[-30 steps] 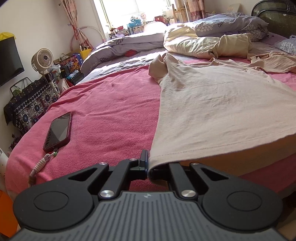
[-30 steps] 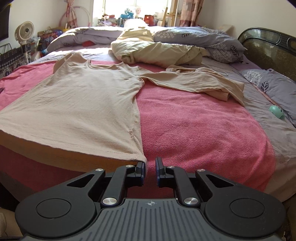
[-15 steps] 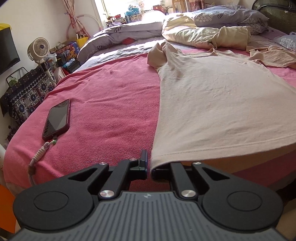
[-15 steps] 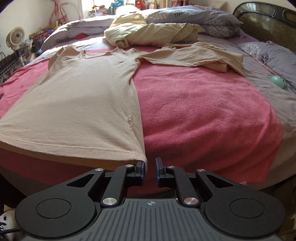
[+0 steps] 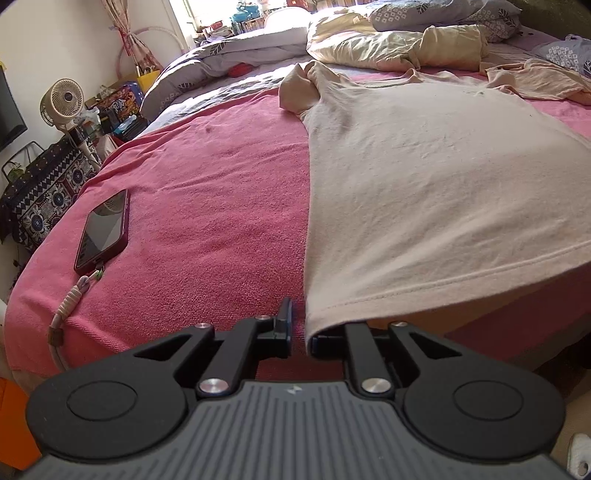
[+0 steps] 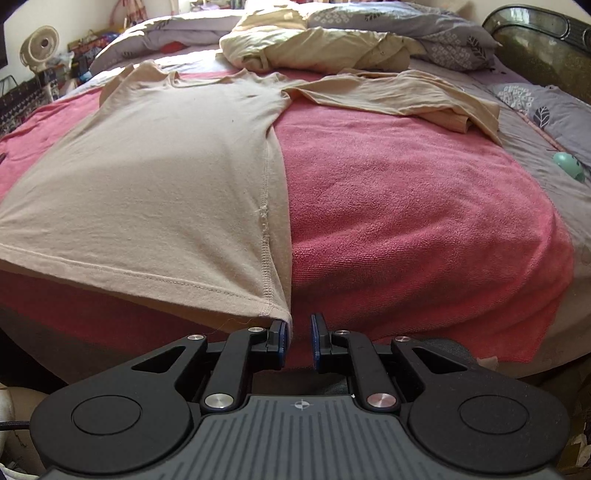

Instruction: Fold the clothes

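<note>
A beige long-sleeved shirt (image 5: 424, 177) lies front-down on the pink blanket (image 5: 207, 206), hem toward me. It also shows in the right wrist view (image 6: 155, 177). My left gripper (image 5: 300, 325) is at the hem's left corner with its jaws a little apart; the corner drapes over the right finger. My right gripper (image 6: 298, 332) is at the hem's right corner, jaws slightly apart, the corner resting against the left finger (image 6: 277, 334). The right sleeve (image 6: 399, 98) lies bunched on the bed; the left sleeve (image 5: 299, 86) is crumpled by the shoulder.
A dark red phone (image 5: 103, 230) with a cord lies on the blanket at left. A yellow-beige quilt (image 6: 314, 46) and grey pillows (image 6: 406, 26) fill the far side. A green round object (image 6: 569, 164) lies at right. A fan (image 5: 61, 101) and clutter stand beside the bed.
Both grippers have opened slightly and let go of the hem corners. The lifted hem has settled lower onto the blanket, and both cameras have tilted down toward the bed.
</note>
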Motion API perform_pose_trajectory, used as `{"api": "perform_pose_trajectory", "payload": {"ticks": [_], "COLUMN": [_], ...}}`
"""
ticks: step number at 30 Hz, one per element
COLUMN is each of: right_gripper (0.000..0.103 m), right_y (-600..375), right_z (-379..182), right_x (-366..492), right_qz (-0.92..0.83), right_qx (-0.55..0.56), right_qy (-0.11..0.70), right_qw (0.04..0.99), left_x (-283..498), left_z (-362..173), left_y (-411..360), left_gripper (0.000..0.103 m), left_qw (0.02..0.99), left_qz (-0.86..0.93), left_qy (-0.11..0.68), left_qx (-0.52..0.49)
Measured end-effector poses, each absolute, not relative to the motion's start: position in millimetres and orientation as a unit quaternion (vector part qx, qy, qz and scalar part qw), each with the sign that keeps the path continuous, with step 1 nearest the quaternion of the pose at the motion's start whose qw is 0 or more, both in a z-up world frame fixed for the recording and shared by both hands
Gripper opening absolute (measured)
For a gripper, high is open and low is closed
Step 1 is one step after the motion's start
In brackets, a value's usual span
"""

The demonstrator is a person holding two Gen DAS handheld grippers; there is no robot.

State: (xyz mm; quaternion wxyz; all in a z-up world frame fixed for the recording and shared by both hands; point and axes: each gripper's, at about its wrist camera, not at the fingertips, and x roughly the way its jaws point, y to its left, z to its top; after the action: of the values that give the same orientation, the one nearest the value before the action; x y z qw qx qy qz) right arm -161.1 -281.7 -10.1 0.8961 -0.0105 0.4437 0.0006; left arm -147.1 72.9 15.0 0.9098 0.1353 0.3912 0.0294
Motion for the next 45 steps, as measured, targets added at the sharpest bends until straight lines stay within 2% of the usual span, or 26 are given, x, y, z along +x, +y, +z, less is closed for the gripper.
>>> {"api": "perform_pose_trajectory", "payload": {"ticks": [2, 3, 4, 5, 7, 9, 10, 11, 13, 16, 20, 21, 23, 26, 29, 32, 35, 37, 42, 43, 45], "right_gripper": [0.021, 0.024, 0.033, 0.043, 0.054, 0.058, 0.063, 0.075, 0.09, 0.09, 0.088, 0.086, 0.075, 0.064, 0.062, 0.062, 0.06, 0.058, 0.062, 0.062, 0.063], "right_y": [-281, -281, -282, -284, -291, -302, -308, -313, -317, -318, -333, -334, -333, -307, -271, -241, -233, -248, -278, -279, -266], "right_z": [-11, -10, -10, -8, -5, 0, 3, 4, -3, -6, 13, 24, 44, 63, 60, 41, 10, -3, 18, 29, 56], "right_x": [-160, -160, -161, -161, -161, -162, -163, -163, -164, -176, -171, -166, -154, -114, -74, -49, -52, -76, -97, -91, -67], "right_qz": [0.006, 0.008, 0.007, 0.003, 0.005, 0.023, 0.032, 0.04, 0.038, 0.023, 0.019, 0.033, 0.064, 0.109, 0.155, 0.176, 0.16, 0.154, 0.035, 0.029, 0.046], "right_qx": [-0.015, -0.021, -0.027, -0.032, -0.028, -0.007, 0.004, 0.011, -0.013, -0.069, 0.002, 0.026, 0.069, 0.088, 0.083, 0.069, 0.02, -0.011, -0.083, -0.082, -0.073], "right_qy": [0.443, 0.444, 0.443, 0.442, 0.442, 0.441, 0.441, 0.447, 0.479, 0.477, 0.442, 0.416, 0.362, 0.307, 0.291, 0.313, 0.363, 0.365, 0.412, 0.404, 0.372], "right_qw": [0.896, 0.896, 0.896, 0.897, 0.897, 0.897, 0.897, 0.894, 0.877, 0.876, 0.897, 0.908, 0.927, 0.941, 0.941, 0.931, 0.918, 0.918, 0.907, 0.91, 0.924], "left_x": [-150, -152, -154, -156, -161, -166, -169, -172, -176, -178, -177, -176, -175, -162, -118, -79, -52, -57, -101, -109, -119], "left_z": [15, 14, 14, 15, 17, 21, 23, 26, 28, 35, 56, 61, 72, 93, 107, 94, 60, 36, -3, -6, -12], "left_y": [74, 76, 78, 81, 87, 89, 90, 91, 93, 98, 110, 113, 119, 122, 96, 58, 32, 34, 57, 58, 64], "left_gripper": [0.04, 0.046, 0.053, 0.056, 0.057, 0.06, 0.062, 0.062, 0.063, 0.072, 0.071, 0.071, 0.071, 0.071, 0.071, 0.072, 0.072, 0.072, 0.075, 0.081, 0.082], "left_qw": [0.91, 0.909, 0.909, 0.908, 0.908, 0.908, 0.909, 0.909, 0.906, 0.906, 0.921, 0.924, 0.931, 0.947, 0.96, 0.959, 0.945, 0.939, 0.944, 0.947, 0.952], "left_qz": [0.031, 0.034, 0.036, 0.033, 0.025, 0.021, 0.017, 0.013, 0.008, 0.007, 0.013, 0.014, 0.017, 0.001, -0.055, -0.09, -0.093, -0.087, -0.102, -0.099, -0.1], "left_qy": [0.388, 0.388, 0.388, 0.39, 0.394, 0.392, 0.39, 0.388, 0.393, 0.395, 0.37, 0.363, 0.35, 0.317, 0.274, 0.267, 0.313, 0.333, 0.312, 0.303, 0.284], "left_qx": [0.143, 0.148, 0.15, 0.146, 0.14, 0.146, 0.148, 0.151, 0.155, 0.152, 0.123, 0.116, 0.102, 0.058, 0.004, 0.0, 0.002, 0.014, 0.04, 0.048, 0.044]}}
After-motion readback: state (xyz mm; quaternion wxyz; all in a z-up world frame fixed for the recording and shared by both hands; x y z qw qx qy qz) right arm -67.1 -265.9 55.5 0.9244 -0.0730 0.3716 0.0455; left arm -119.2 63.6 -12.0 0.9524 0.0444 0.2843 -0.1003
